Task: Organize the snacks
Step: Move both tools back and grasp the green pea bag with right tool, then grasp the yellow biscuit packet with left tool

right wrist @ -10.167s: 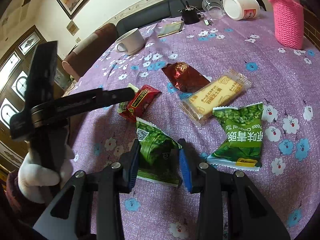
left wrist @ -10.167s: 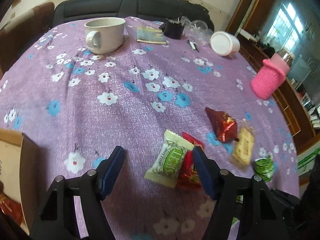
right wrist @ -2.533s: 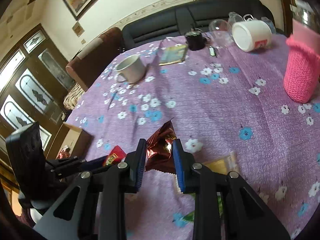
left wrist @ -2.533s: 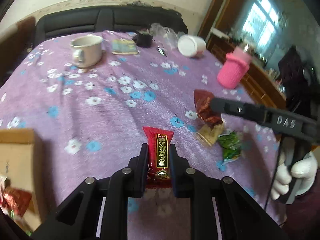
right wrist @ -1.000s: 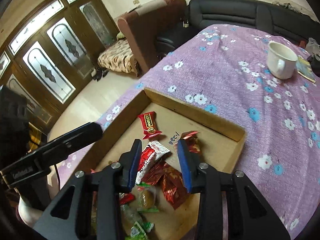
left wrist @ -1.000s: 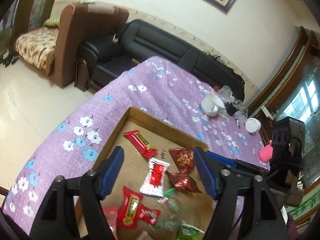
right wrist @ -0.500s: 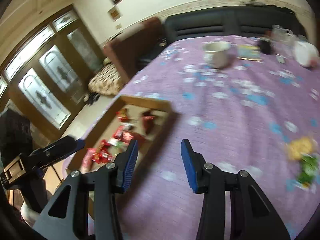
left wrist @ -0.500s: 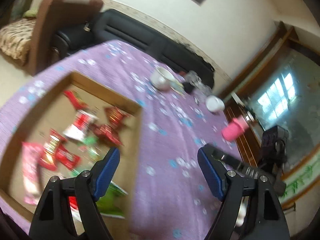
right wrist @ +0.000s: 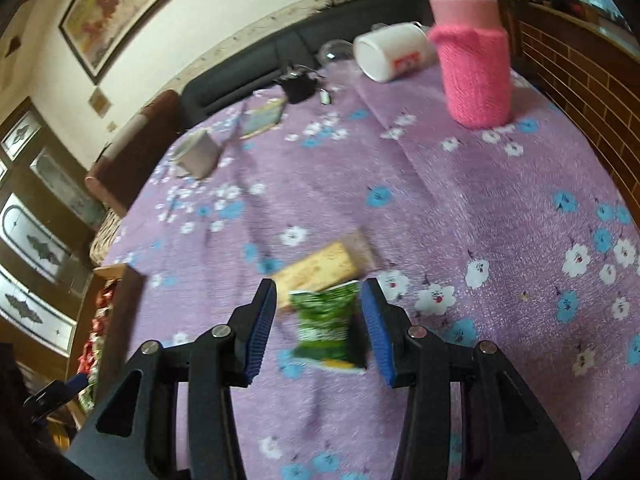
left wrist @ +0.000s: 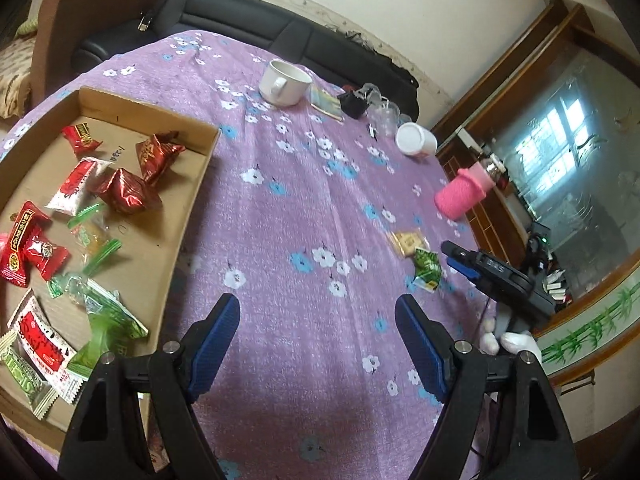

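A cardboard tray (left wrist: 202, 168) at the left of the purple flowered tablecloth holds several red and green snack packets. My left gripper (left wrist: 316, 320) hangs open over bare cloth just right of the tray, nothing between its fingers. Two snacks lie on the cloth to the right: a green packet (left wrist: 428, 270) and a yellow cracker packet (left wrist: 408, 242). In the right wrist view, my right gripper (right wrist: 320, 300) is open and straddles the green packet (right wrist: 326, 324) with a gap on each side. The cracker packet (right wrist: 320, 266) lies just beyond it.
At the far side stand a white cup (left wrist: 284, 82), a booklet (left wrist: 326, 100), a small black item (left wrist: 352, 106) and a tipped white mug (left wrist: 416, 144). A pink knit-covered bottle (right wrist: 474, 76) stands at the right edge. A black sofa (left wrist: 240, 12) lies behind the table.
Both views have swung from the tray rightward across the table. The right gripper has come down around the green packet. The tray now sits at the left of the left wrist view.
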The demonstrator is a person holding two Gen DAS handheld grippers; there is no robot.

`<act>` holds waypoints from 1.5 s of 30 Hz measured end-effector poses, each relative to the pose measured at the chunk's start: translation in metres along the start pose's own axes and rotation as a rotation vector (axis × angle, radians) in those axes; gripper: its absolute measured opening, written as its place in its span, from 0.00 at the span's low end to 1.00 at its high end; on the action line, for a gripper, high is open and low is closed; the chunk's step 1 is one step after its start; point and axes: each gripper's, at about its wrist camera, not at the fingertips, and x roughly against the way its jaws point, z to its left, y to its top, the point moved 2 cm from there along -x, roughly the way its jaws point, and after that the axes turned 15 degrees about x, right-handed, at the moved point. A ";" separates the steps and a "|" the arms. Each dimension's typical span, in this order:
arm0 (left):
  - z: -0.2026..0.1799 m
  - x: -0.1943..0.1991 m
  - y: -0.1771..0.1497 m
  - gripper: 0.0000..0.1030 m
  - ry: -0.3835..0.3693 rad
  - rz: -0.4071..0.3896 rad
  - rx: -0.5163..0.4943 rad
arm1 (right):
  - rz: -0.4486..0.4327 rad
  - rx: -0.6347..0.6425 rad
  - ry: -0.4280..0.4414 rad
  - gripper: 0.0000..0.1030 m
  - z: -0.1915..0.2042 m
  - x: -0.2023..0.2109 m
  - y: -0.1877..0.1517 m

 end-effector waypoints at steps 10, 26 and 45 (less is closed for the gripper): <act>-0.040 -0.016 0.001 0.78 0.055 -0.003 -0.163 | 0.042 0.141 -0.038 0.52 0.023 -0.026 -0.020; -0.169 -0.182 -0.010 0.78 0.007 0.188 -0.652 | -0.049 -0.146 0.043 0.32 -0.056 0.006 -0.027; -0.169 -0.218 -0.026 0.34 0.085 0.228 -0.756 | -0.064 -0.167 0.029 0.32 -0.061 0.006 -0.024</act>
